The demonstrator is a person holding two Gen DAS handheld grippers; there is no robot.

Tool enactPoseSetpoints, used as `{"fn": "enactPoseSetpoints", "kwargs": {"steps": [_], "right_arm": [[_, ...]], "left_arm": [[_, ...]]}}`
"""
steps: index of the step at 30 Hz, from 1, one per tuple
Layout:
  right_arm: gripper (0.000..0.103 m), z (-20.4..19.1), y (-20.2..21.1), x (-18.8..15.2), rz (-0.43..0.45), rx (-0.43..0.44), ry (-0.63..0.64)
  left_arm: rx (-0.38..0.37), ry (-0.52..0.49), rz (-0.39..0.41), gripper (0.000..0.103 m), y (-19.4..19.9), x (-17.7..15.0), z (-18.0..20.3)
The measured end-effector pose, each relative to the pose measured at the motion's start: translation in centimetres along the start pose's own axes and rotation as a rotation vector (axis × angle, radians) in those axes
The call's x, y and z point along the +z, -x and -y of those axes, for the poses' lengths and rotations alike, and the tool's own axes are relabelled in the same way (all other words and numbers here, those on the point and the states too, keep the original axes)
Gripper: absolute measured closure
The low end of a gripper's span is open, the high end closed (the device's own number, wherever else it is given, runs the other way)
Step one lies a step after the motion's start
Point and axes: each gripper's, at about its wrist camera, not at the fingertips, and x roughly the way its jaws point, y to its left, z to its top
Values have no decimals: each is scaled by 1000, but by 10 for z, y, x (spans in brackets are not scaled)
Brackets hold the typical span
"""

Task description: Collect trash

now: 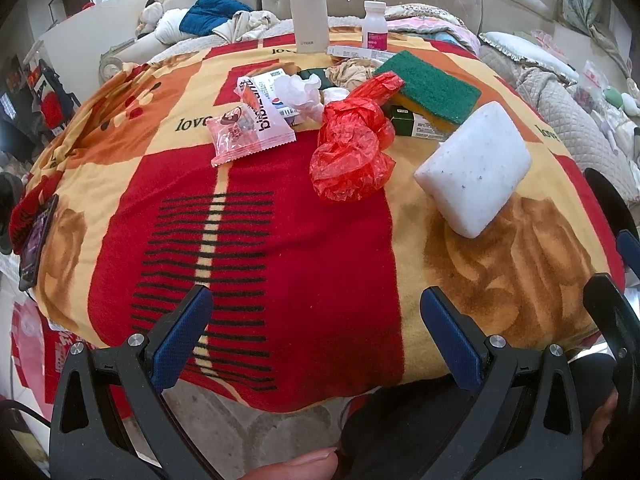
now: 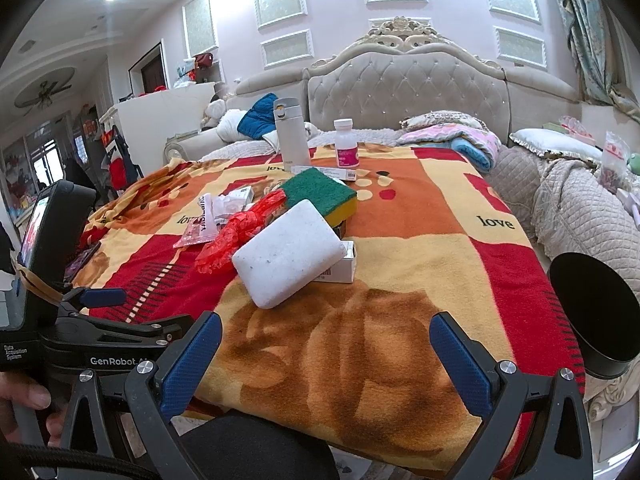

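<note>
Trash lies ahead — with your left gripper (image 1: 316,336) spread wide and empty, reach forward and pinch the red plastic bag (image 1: 352,152) by its bunched middle.

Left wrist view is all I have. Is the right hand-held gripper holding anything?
Observer: No. The right hand-held gripper is open and empty, above the near edge of the blanket.
Operator: What is the white block resting on?
Observer: The white block leans on a small white box with a barcode on its side.
Operator: Dark shape at my right edge?
Observer: That is a black round container off the right side of the bed. I cannot tell whether it is a bin.
</note>
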Motion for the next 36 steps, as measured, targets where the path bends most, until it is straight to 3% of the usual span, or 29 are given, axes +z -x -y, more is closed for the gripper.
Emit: {"fn": "enactPoseSetpoints", "kwargs": {"steps": [12,19,22,28,31,33,36], "right_arm": [[0,11,0,0,-18,28,-95],[0,10,-1,4,21,34,-106],[0,11,-3,7,33,46,-115],[0,21,-2,10,66,74,-188],[0,25,6,9,96,86,-239],[0,27,8,9,115,101,-266],[0,24,3,12,112,134,-290]], "left_arm": [[-3,2,-18,0,-5,-1,-5],[13,5,-17,0,-3,-1,-10],[7,13,8,0,8,0,-15],[19,23,169,0,50,-6,-30],[73,66,106,0,58,-11,-47],[42,94,61,0,61,-15,-60],[115,102,73,0,74,-28,-73]]}}
